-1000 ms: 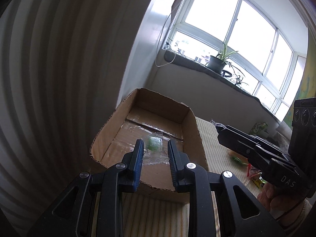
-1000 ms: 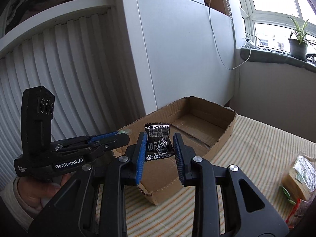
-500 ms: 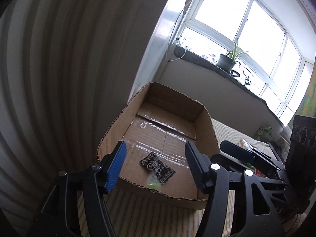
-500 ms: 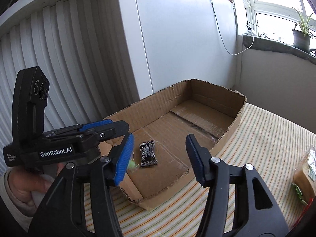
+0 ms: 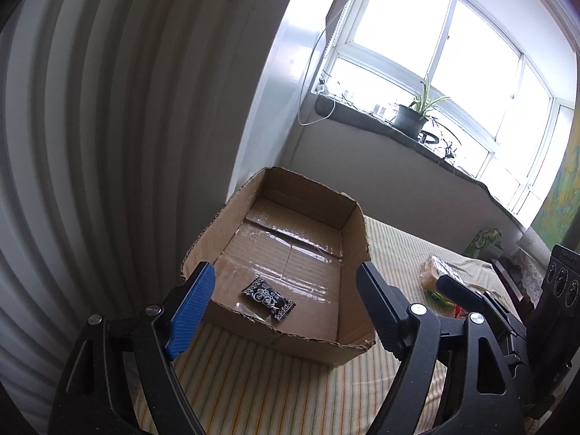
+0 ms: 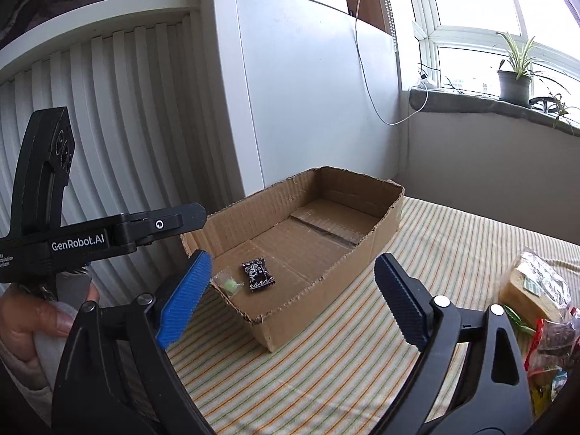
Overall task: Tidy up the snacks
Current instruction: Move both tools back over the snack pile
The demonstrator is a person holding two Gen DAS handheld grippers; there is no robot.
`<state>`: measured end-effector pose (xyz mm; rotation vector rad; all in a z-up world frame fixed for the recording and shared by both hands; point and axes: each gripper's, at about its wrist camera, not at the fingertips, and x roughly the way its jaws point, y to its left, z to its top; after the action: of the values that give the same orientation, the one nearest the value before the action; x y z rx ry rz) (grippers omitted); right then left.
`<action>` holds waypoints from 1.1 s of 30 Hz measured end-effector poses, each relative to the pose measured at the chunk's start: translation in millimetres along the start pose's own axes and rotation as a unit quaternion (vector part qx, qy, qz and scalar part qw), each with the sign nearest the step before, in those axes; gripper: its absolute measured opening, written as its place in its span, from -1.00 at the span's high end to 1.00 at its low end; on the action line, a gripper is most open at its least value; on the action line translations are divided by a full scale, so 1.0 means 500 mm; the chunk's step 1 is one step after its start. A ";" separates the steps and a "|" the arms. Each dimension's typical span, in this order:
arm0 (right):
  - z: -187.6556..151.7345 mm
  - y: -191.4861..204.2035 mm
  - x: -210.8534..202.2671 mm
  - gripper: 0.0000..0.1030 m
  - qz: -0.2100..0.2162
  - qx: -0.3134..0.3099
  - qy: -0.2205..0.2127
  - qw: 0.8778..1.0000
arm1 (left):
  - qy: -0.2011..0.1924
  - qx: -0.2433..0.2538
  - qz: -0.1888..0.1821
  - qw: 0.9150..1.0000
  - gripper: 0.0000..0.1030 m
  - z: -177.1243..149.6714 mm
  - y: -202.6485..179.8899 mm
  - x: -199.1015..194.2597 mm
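The left gripper (image 5: 284,308), black with a ribbed blue pad on one finger, has its jaws spread wide and opening further, with nothing pinched between them. The right gripper (image 6: 291,299), of the same build, also stands spread and opening, its jaws empty. Seen from the right wrist camera, the left gripper (image 6: 192,214) juts in from the left edge, held by a person's hand (image 6: 32,322) in a pale sleeve.

Both grippers point down toward a shallow open-topped brown cardboard box (image 5: 355,232) with torn upper edges, set on a cloth striped in cream, green and orange (image 5: 275,384). Inside the box, near its closest end, lies a small black snack packet with white print (image 5: 268,298). Just beside it, toward the near corner, lies a clear wrapper holding a small pale green sweet (image 6: 229,284); in the left wrist view this wrapper is barely visible.

On the cloth, well apart from the box to the right, sits a loose pile of wrapped snacks (image 6: 536,290), including a tan block in clear plastic and red and green packets. Beyond stand a white slatted panel (image 6: 119,137) and a windowsill with a potted green plant (image 6: 514,79).
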<state>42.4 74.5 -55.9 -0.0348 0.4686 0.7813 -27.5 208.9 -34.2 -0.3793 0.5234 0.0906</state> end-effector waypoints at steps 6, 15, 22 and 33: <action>-0.025 -0.030 -0.049 -0.84 -0.023 0.009 0.002 1.000 | 0.010 0.024 -0.009 1.000 -0.56 -0.004 -0.069 0.006; -0.079 -0.133 -0.170 -0.85 -0.097 0.028 -0.023 0.995 | 0.037 0.083 -0.046 0.995 -0.56 -0.032 -0.222 0.033; -0.145 -0.245 -0.280 -0.86 -0.179 0.059 -0.032 0.982 | 0.075 0.128 -0.097 0.984 -0.57 -0.075 -0.351 0.066; -0.216 -0.364 -0.374 -0.86 -0.246 0.122 -0.023 0.961 | 0.101 0.170 -0.129 0.972 -0.57 -0.117 -0.454 0.085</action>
<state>10.0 -202.6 -99.7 0.0950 0.4828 0.2320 22.5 -24.0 -27.1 -0.1176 0.6734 -0.2905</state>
